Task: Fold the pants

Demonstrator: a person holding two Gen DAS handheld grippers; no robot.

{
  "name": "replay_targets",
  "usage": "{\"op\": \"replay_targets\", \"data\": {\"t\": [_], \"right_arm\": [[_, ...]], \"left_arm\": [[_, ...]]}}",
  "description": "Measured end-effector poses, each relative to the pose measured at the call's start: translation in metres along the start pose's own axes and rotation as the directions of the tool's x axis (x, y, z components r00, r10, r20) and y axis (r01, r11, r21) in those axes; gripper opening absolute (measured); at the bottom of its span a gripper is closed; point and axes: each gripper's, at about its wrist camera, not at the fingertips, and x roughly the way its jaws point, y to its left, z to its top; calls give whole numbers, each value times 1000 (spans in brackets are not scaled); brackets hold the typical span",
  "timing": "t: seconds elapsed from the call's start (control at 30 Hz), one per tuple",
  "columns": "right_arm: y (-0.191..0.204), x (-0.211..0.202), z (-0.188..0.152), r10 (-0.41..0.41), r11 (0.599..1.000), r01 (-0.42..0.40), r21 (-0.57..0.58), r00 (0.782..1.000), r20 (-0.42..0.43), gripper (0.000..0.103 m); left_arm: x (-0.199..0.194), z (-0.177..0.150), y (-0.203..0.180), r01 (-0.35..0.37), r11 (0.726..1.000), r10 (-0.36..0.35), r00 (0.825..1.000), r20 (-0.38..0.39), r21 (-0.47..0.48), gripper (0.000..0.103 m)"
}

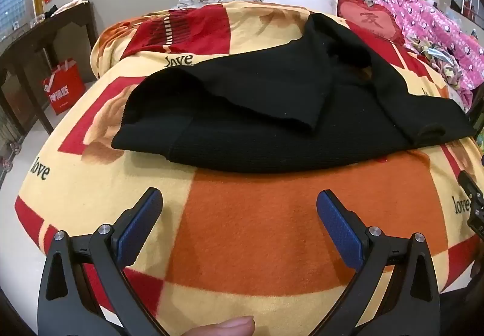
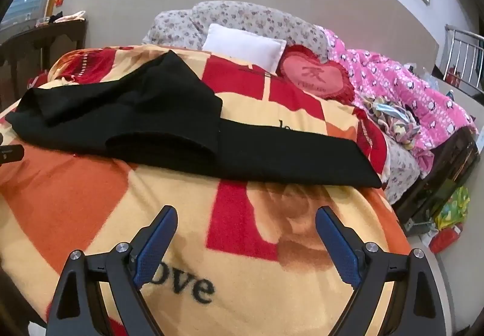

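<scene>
Currently both tools idle over the bed. Left gripper (image 1: 239, 199) at bottom of its frame, blue pads spread wide, nothing between them, hovering above the orange patch of the blanket (image 1: 257, 230). Right gripper (image 2: 245, 216) same: jaws apart, empty, over the yellow/red area with the "love" print. Black pants (image 1: 272, 112) lie across the blanket mid-frame in both views, well apart from either tool; one section is flopped back over the rest, so partly doubled, though exact layering is hard to read in black fabric. White pillow (image 2: 245, 45) and red heart cushion (image 2: 314, 75) in upper centre, pink quilt (image 2: 408, 87) upper right
</scene>
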Motion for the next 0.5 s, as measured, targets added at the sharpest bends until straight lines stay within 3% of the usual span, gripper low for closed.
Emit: {"op": "replay_targets", "data": {"t": [0.5], "right_arm": [[-28,-8,-4,-38,995,35,97,999,32,91]], "left_arm": [[0,0,2,-2,1000,2,1000,4,2,102]]}}
